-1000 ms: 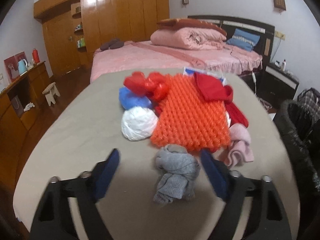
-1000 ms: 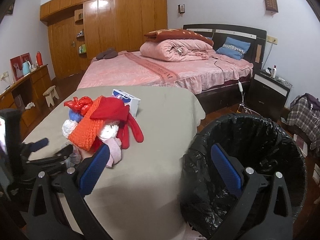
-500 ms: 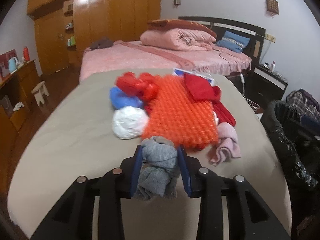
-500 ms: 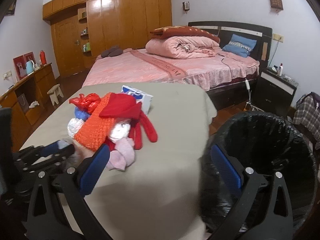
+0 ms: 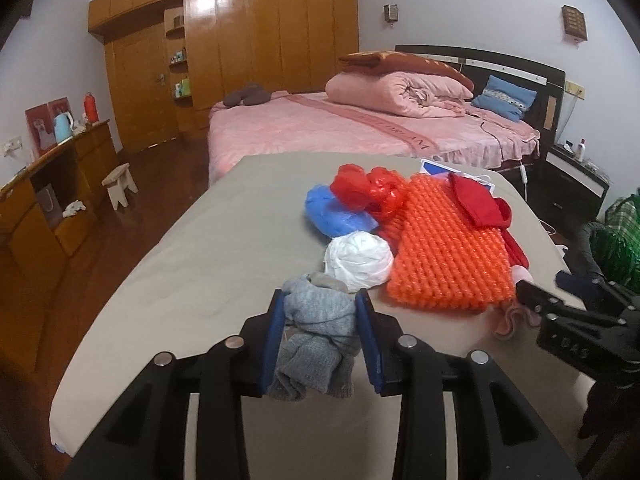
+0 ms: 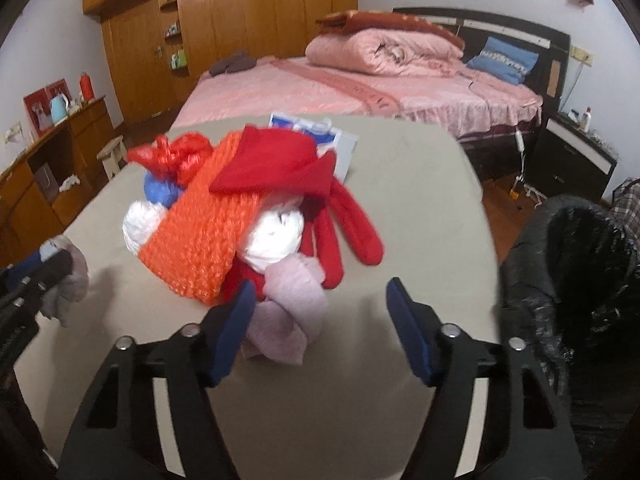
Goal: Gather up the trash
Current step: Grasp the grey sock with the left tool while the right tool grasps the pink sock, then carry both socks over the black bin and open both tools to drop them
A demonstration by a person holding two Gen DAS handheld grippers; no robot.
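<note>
My left gripper is shut on a grey sock bundle, held just above the beige table. Beyond it lies a pile: a white bag ball, a blue bag, a red bag, an orange knitted piece and a red cloth. My right gripper is closing around a pink sock bundle. The sock lies against the left finger, and the right pad stands clear of it. A black-lined trash bin stands to the right of the table.
A white and blue box sits behind the pile. A pink bed fills the back, with a wooden wardrobe behind it. A sideboard and a small stool stand left, and a nightstand right.
The left gripper closed on the grey sock and carried it left and slightly up. The right gripper swung from above the bin down to the pink sock, and its jaws narrowed.
</note>
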